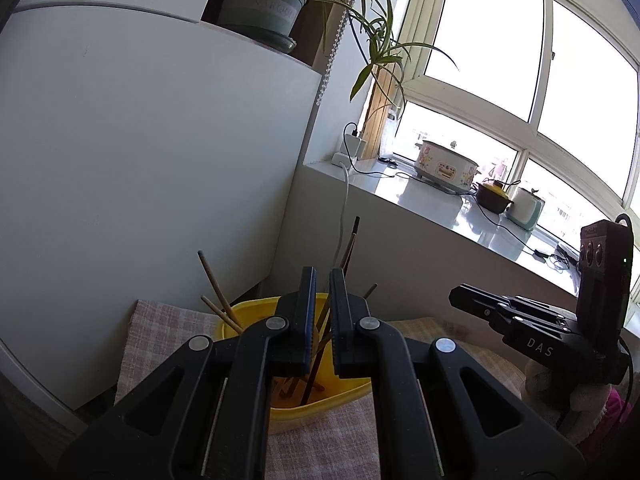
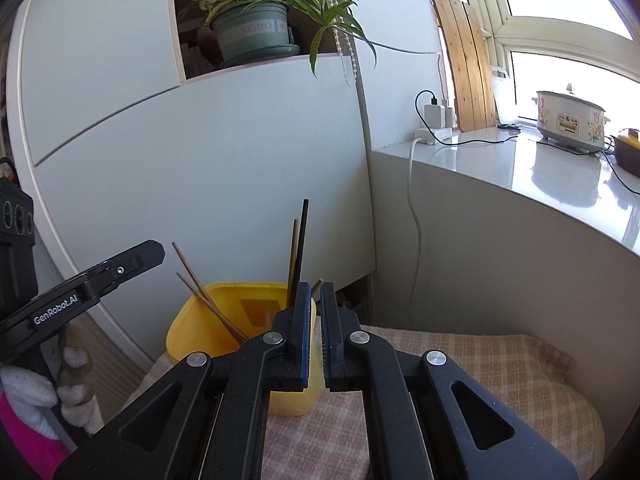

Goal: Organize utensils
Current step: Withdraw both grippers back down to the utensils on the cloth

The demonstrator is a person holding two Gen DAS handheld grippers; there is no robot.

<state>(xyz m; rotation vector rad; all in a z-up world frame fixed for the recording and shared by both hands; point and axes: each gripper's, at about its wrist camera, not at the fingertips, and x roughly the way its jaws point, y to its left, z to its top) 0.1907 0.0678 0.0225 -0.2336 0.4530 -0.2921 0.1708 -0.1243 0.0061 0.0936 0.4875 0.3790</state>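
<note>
A yellow plastic tub [image 1: 344, 396] [image 2: 224, 304] stands on a checked cloth by the white cabinet. Several wooden and dark chopsticks [image 1: 218, 288] [image 2: 298, 248] lean upright inside it. My left gripper [image 1: 323, 276] hovers just in front of and above the tub, jaws shut with nothing between them. My right gripper [image 2: 316, 288] is also shut and empty, its tips over the tub's near right rim. In the left wrist view the right gripper [image 1: 456, 296] comes in from the right. In the right wrist view the left gripper [image 2: 156, 250] reaches in from the left.
The checked cloth [image 2: 480, 364] covers the surface under the tub. A white cabinet [image 1: 140, 160] rises close behind. A sill [image 2: 520, 168] to the right carries a cooker [image 2: 568, 120], pots and cables. A potted plant [image 2: 252, 28] sits above. A gloved hand [image 2: 72, 392] holds the left gripper.
</note>
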